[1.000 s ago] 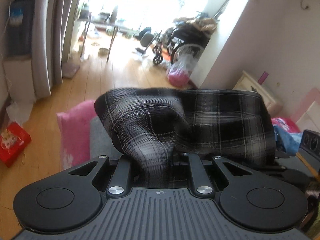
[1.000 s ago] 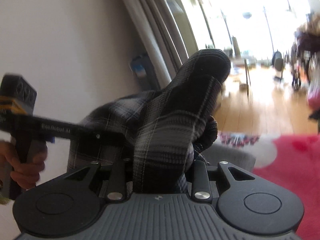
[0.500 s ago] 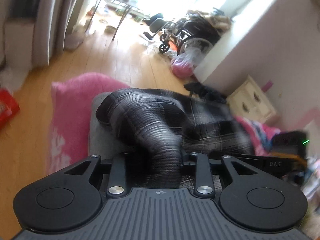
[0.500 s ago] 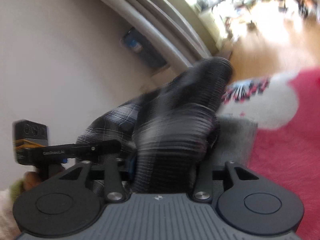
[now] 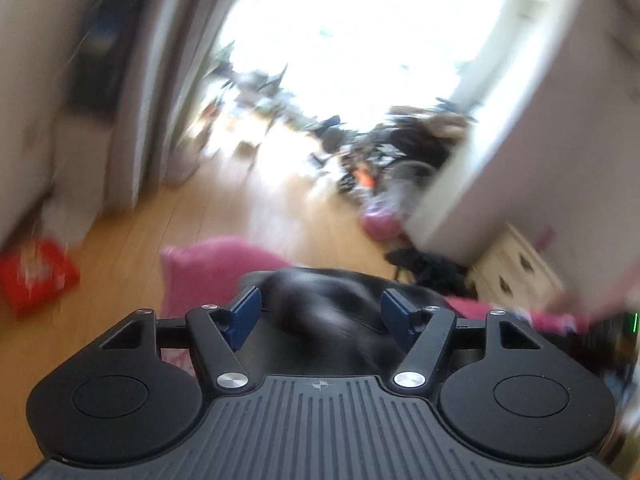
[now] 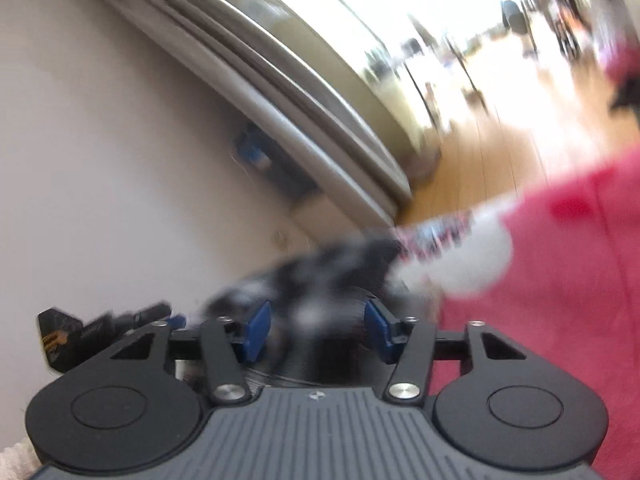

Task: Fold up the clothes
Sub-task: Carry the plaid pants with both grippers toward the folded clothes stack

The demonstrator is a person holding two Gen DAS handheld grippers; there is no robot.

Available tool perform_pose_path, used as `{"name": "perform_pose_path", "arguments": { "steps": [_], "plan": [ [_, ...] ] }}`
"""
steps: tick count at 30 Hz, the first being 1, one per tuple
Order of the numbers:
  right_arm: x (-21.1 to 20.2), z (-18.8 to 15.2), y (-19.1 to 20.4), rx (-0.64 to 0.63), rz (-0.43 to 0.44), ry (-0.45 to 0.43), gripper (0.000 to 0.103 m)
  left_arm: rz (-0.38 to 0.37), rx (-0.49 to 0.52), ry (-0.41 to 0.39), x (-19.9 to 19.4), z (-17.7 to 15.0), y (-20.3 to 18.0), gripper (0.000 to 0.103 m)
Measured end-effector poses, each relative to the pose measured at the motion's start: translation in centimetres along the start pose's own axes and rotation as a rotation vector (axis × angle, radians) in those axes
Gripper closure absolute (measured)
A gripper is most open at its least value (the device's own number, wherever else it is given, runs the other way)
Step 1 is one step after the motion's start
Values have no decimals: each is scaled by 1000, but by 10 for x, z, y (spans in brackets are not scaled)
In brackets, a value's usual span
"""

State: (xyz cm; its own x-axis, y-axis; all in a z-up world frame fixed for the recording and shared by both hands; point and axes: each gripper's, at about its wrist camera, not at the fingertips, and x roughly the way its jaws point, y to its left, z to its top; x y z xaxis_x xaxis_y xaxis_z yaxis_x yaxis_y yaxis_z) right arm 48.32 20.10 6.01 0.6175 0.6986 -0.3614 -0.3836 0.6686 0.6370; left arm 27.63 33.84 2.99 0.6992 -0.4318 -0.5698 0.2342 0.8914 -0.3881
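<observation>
The room is a bright living space with a wooden floor, grey curtains at the window and a pink blanket spread out low in front. Both views are strongly blurred.

The dark checked garment lies in a low heap just ahead of both tools, beside the pink blanket; what exactly it rests on I cannot tell. In the right view the same cloth shows as a smeared dark mass.

The left tongs stand wide apart, blue pads showing, with nothing pinched between them. The right tongs are spread too, and the cloth only passes between them. With both tongs free, the garment appears to stay where it is by its own weight. Whether it is neatly folded or only bunched, the blur hides.
</observation>
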Motion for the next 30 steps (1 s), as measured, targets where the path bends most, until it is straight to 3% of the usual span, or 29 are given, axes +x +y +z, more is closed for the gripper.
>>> {"name": "perform_pose_path", "arguments": {
  "steps": [4, 6, 9, 14, 16, 17, 20, 24, 26, 30],
  "plan": [
    [1, -32, 50, -245, -29, 27, 57, 35, 121, -42, -14, -27, -29, 38],
    [19, -56, 54, -306, -58, 100, 57, 52, 182, -64, -21, -40, -43, 40],
    [45, -86, 56, -420, -191, 171, 61, 77, 199, -124, -33, -53, -49, 50],
    [40, -59, 89, -501, -190, 187, 59, 114, 127, -262, -56, -64, -37, 40],
    [45, -35, 104, -485, -176, 191, 47, 129, 98, -318, -65, -68, -32, 37],
    [53, -23, 110, -470, -164, 199, 47, 144, 87, -348, -71, -68, -28, 35],
    [98, 15, 134, -379, -146, 277, 42, 216, 84, -359, -69, -68, -15, 33],
    [181, 47, 166, -283, -178, 463, 36, 200, 58, -301, -50, -62, -4, 33],
    [230, 47, 182, -339, -266, 579, 36, 195, 53, -286, -42, -65, -4, 33],
    [290, 14, 210, -558, -456, 723, 36, 181, 62, -290, -44, -66, -3, 34]
  ]
}}
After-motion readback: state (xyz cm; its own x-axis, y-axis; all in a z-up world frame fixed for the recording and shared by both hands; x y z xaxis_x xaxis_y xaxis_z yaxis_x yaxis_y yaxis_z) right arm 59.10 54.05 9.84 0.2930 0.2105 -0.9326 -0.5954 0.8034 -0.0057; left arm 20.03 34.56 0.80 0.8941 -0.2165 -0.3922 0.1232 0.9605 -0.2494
